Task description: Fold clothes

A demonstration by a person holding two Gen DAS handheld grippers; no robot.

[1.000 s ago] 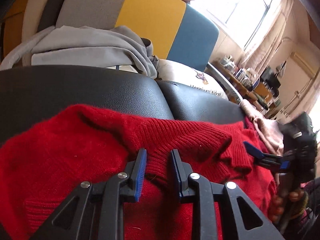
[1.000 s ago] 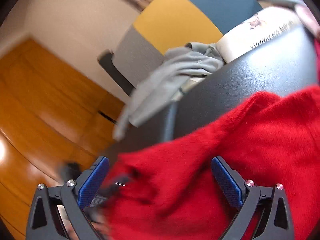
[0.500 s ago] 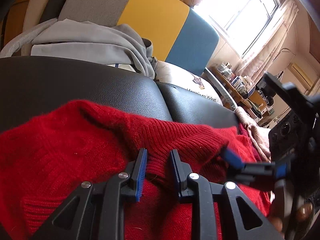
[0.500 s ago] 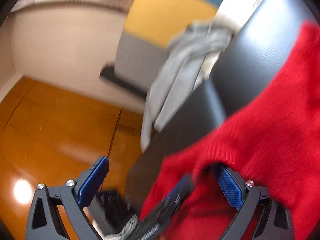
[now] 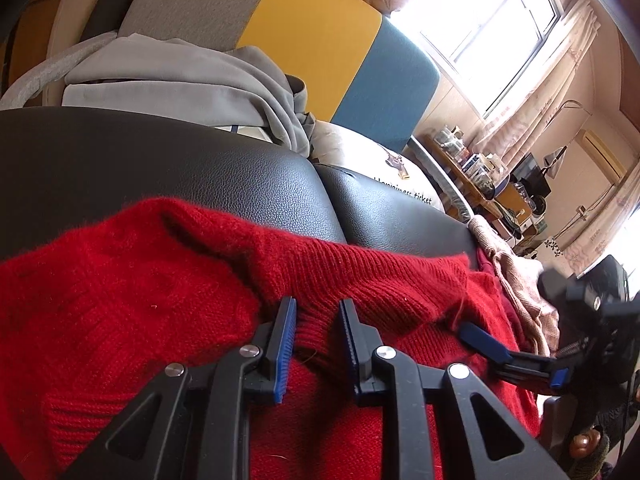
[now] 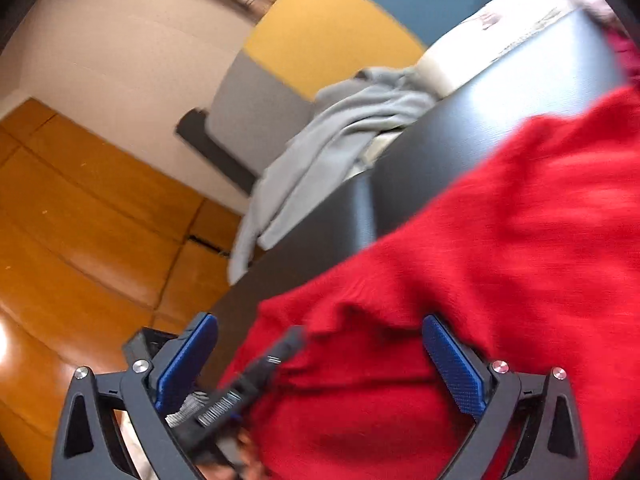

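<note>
Left wrist view: red sweater (image 5: 168,304) sprawls over the black leather seat (image 5: 160,164), filling the lower frame. Left gripper (image 5: 316,336) is closing, its blue pads pinching a ribbed fold. Right gripper (image 6: 320,360) stands wide, sweater between the pads but unpressed. Grey garment (image 5: 180,84) is draped at upper left against the grey, yellow and blue backrest (image 5: 312,36).
</note>
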